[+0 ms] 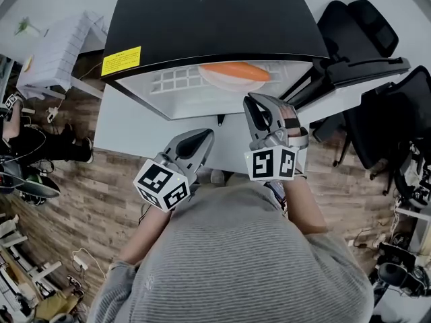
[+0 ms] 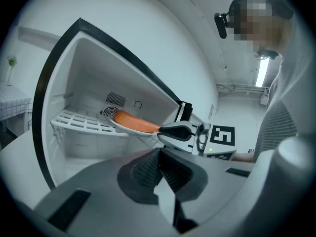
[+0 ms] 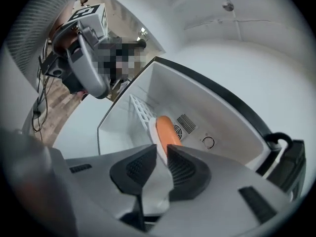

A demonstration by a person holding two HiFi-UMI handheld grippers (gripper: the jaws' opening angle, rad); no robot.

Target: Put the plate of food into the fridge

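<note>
The fridge (image 1: 202, 19) stands open before me, black on top and white inside. A white plate (image 1: 229, 81) with a long orange piece of food (image 1: 236, 71) lies on the wire shelf (image 1: 174, 79). My right gripper (image 1: 259, 101) reaches to the plate's near edge. In the right gripper view its jaws (image 3: 161, 157) stand slightly apart with the plate's rim (image 3: 154, 138) between them and the food (image 3: 168, 131) just beyond. My left gripper (image 1: 202, 137) hangs back outside the fridge, shut and empty (image 2: 159, 154). From it I see the plate (image 2: 123, 127) and the right gripper (image 2: 165, 130).
A white panel (image 1: 128, 123), seemingly the open door, lies left of the fridge opening. Black office chairs (image 1: 377, 99) crowd the right side. A white table (image 1: 60, 46) stands at the upper left. Cables and a power strip (image 1: 81, 261) lie on the wooden floor.
</note>
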